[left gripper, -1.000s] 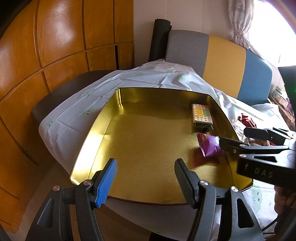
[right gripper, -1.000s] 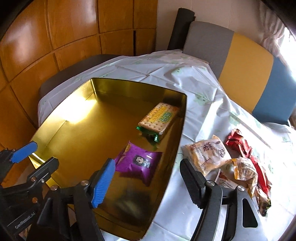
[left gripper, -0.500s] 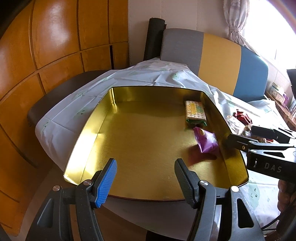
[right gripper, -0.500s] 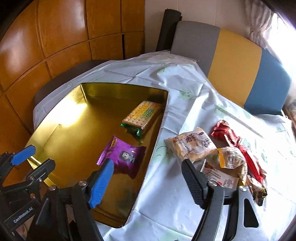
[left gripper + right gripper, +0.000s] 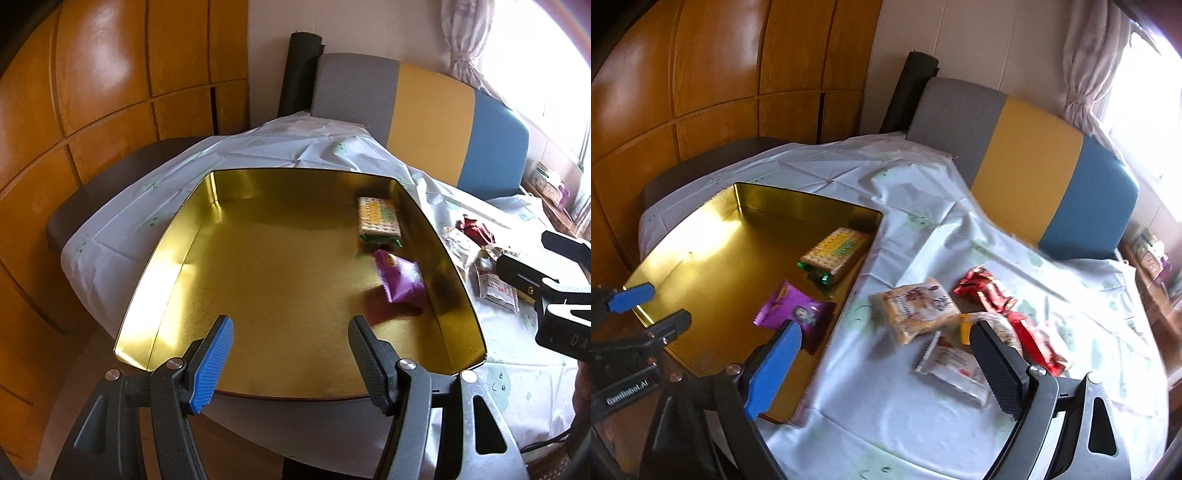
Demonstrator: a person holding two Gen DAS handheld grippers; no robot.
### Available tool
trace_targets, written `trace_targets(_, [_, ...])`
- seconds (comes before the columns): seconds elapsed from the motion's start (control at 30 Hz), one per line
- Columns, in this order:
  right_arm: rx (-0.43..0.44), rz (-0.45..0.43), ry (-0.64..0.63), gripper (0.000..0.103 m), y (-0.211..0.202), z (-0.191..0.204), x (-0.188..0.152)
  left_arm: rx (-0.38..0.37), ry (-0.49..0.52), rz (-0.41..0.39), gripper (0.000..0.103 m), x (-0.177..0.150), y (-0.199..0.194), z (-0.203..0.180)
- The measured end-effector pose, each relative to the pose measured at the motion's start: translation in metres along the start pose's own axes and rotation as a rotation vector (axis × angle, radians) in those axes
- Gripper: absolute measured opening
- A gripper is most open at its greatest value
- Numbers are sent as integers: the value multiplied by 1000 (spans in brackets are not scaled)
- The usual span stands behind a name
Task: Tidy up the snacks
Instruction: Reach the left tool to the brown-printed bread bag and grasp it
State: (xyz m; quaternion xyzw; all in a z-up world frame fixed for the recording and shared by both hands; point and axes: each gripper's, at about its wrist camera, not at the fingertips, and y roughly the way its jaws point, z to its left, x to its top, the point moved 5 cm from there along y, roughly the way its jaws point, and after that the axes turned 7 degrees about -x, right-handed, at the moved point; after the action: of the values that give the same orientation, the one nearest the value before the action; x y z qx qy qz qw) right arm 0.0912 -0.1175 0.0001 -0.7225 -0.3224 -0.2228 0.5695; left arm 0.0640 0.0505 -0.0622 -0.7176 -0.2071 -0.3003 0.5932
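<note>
Snacks lie in a blurry pile on the tablecloth beside the gold tin; your right gripper hides some. Both your grippers, left gripper too, are spread apart, holding nothing.

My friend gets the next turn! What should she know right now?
Left tool: open, empty, at the gold tin's near edge.
Right tool: open, empty, over the tablecloth beside the snack pile.
Done: cracker pack and purple packet lie in the tin.
Left: bread pack, white packet, red wrappers and one half-hidden packet are outside the tin.
</note>
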Motion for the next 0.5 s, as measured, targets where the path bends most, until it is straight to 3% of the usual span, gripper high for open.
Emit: trace_targets(0.5, [-56,-18,-7,94,-11,-36,-11,-16,95,-22,66,16,-10,-37])
